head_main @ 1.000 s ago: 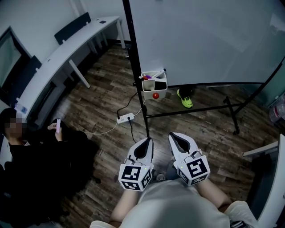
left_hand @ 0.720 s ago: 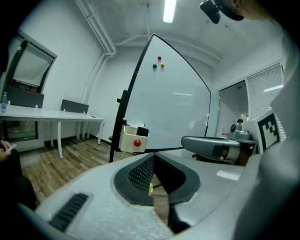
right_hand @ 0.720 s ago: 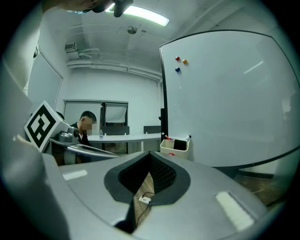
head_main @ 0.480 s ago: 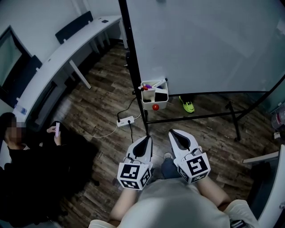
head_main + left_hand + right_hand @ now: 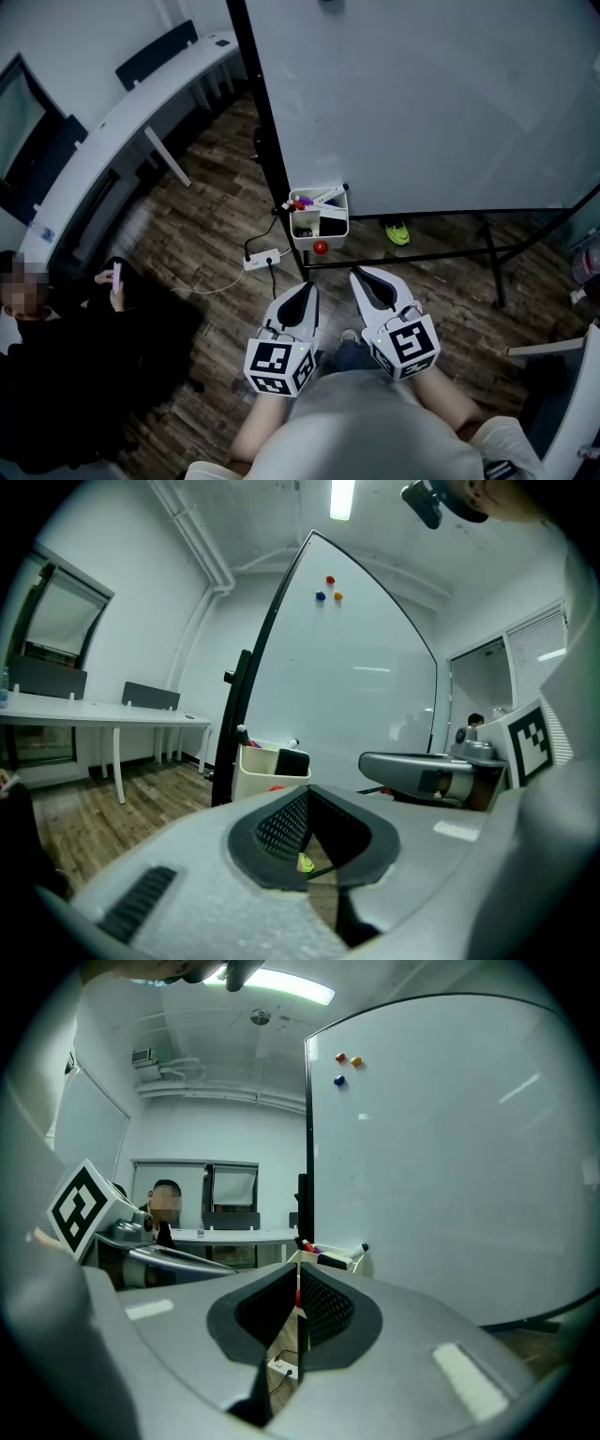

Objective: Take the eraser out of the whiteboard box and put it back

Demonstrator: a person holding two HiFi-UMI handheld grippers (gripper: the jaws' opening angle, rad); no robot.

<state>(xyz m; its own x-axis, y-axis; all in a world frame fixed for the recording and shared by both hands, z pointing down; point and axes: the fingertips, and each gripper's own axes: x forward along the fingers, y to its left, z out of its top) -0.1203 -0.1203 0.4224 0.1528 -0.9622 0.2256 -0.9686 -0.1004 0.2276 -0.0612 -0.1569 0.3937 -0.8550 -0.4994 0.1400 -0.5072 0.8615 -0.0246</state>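
The eraser [image 5: 330,225] is sitting among markers [image 5: 317,198]; you're holding the left gripper [image 5: 308,293] and right gripper [image 5: 362,276] pressed together, risking jabbing the box [image 5: 320,237].

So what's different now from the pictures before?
The person holding the grippers has stepped toward the big whiteboard, so the white plastic box on its frame now shows closer to the left gripper and right gripper. Nothing was grabbed or let go. Same as before: both grippers are shut and empty, side by side, the black eraser is in the box, and the person in black sits at the left.
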